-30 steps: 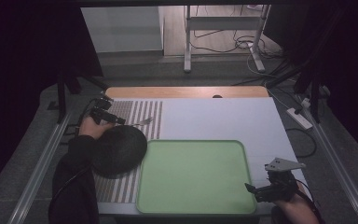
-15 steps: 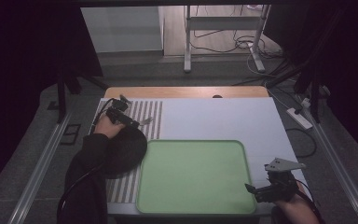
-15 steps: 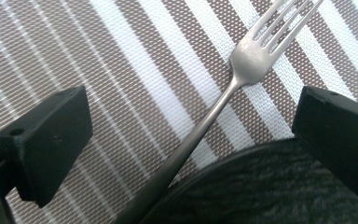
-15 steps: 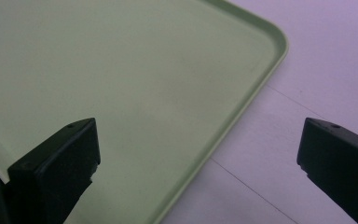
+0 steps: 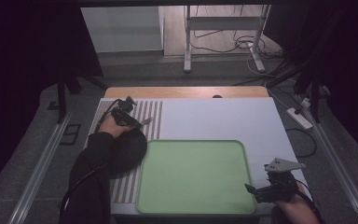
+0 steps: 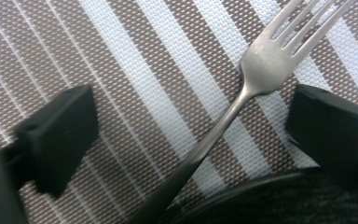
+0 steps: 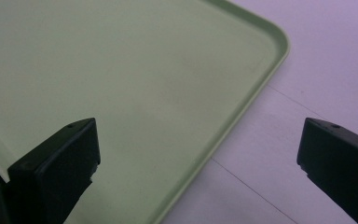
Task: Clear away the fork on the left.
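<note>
Left gripper [image 6: 186,126] spread wide, grasping nothing, poised low over a fork [image 6: 242,93] that lies flat between its jaws on the striped placemat [image 6: 135,84]; neither jaw touches the handle. A dark plate [image 6: 270,200] sits just beside the handle's lower end. Right gripper [image 7: 200,168] likewise released, holding nothing, above the near right corner of the green tray [image 7: 121,93] on the white table [image 7: 317,70]
</note>
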`<state>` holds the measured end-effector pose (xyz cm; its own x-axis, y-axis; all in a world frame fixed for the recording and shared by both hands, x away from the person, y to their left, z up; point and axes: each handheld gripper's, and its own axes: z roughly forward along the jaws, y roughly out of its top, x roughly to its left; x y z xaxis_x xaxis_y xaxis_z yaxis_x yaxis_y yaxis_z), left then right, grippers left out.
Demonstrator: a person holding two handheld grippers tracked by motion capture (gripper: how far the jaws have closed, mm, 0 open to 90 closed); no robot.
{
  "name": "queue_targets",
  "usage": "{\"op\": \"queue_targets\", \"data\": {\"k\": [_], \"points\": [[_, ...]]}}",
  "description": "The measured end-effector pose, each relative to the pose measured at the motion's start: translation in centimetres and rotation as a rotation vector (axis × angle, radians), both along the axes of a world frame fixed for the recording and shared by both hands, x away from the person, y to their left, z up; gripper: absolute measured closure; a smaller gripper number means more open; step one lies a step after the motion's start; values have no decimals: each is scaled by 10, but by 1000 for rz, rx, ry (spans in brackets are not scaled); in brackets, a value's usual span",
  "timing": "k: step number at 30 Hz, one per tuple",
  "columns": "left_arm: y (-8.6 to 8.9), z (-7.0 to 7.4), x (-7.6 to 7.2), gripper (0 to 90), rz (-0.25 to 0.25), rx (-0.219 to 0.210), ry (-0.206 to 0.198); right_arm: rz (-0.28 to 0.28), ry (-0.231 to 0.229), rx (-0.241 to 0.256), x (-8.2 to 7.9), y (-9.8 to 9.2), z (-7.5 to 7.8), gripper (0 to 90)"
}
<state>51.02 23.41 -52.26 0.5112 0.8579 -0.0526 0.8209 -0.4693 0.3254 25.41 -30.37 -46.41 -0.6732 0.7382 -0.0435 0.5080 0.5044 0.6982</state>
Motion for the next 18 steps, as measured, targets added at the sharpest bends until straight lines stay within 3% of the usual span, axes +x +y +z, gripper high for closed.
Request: {"op": "queue_targets", "data": {"k": [4, 9, 14, 18], "points": [[10, 3, -2, 238, -15, -10, -26, 2, 1, -1, 0, 0, 0, 0], [22, 3, -8, 456, -72, -45, -77, 3, 1, -1, 0, 0, 0, 0], [29, 2, -13, 770, -112, -70, -109, 5, 1, -4, 0, 1, 0, 0], [34, 1, -14, 796, -125, -102, -109, 5, 1, -5, 0, 1, 0, 0]]}}
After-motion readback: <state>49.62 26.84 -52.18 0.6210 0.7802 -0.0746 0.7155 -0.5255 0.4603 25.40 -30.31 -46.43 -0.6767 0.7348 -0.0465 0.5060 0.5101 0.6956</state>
